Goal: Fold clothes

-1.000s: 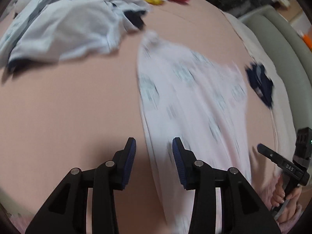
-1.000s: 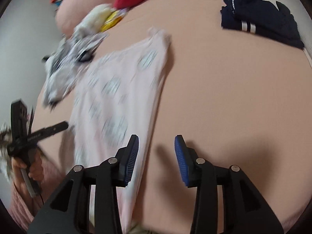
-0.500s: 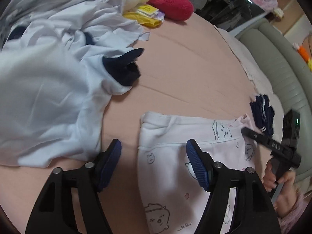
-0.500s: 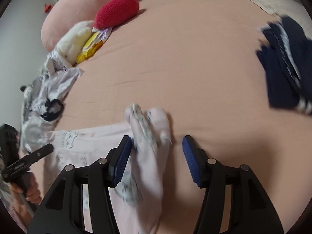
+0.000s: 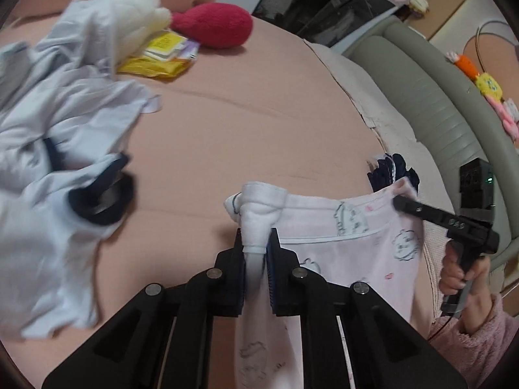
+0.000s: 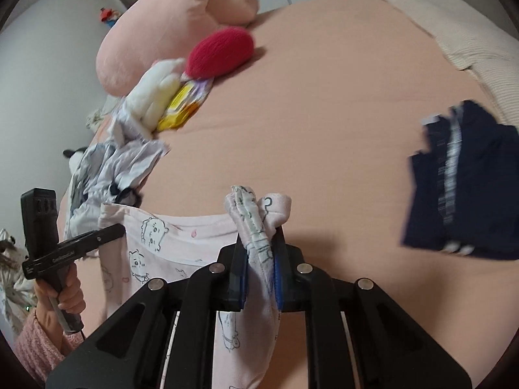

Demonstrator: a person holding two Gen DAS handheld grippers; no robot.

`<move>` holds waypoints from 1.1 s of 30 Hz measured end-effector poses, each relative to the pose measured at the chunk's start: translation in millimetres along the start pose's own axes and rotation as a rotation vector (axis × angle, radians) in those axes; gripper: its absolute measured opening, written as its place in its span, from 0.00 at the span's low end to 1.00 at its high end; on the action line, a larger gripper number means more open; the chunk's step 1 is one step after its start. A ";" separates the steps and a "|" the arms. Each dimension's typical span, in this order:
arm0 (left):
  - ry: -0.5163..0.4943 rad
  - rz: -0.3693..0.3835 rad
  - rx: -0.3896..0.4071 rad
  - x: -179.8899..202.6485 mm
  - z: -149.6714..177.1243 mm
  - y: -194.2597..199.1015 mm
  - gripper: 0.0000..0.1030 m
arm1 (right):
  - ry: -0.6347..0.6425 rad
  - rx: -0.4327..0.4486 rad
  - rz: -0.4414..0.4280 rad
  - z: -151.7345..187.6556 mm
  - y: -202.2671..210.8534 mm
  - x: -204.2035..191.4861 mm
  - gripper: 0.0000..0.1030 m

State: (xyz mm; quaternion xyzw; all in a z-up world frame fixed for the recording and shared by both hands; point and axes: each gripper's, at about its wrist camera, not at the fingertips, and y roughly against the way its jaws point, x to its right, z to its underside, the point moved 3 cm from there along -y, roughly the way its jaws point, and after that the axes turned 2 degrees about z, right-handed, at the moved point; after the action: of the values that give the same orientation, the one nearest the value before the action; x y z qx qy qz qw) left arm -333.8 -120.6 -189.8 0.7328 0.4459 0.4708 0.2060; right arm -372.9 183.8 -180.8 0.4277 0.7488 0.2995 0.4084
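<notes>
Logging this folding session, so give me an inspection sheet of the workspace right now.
Surface: peach bed sheet, mostly bare.
Job's things: pink printed garment stretched between both grippers; folded navy clothes; crumpled pale blue clothes.
Clutter: red plush, white plush, yellow packets.
Grippers: left gripper and right gripper each clamp a corner.
Cables: nothing seen clearly.
Surroundings: pink pillow, grey-green headboard.

**Hidden, cropped, blurred**

The pink garment (image 5: 350,243) runs off the bottom edge in both views; its lower part is unseen. The pale-blue pile (image 5: 65,149) is motion-blurred and cut by the left edge. The navy clothes (image 6: 467,181) smear, stripes unreadable.
</notes>
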 end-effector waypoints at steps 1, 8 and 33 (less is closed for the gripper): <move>0.007 0.002 -0.007 -1.7 -0.1 -7.0 0.11 | -0.022 -0.002 0.005 -1.6 -0.3 8.2 0.12; -0.019 -0.111 0.069 -10.2 -1.9 -19.9 0.29 | -0.229 -0.067 0.064 19.0 -38.7 78.8 0.25; -0.157 -0.167 -0.160 24.2 44.1 -6.7 0.33 | -0.061 -0.005 0.104 67.7 41.4 -3.6 0.44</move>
State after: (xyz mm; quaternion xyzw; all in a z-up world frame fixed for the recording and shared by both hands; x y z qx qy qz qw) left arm -294.5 -91.4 -203.2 0.7088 0.4490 0.4273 0.3367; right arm -296.7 206.1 -179.5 0.4738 0.7120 0.3092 0.4159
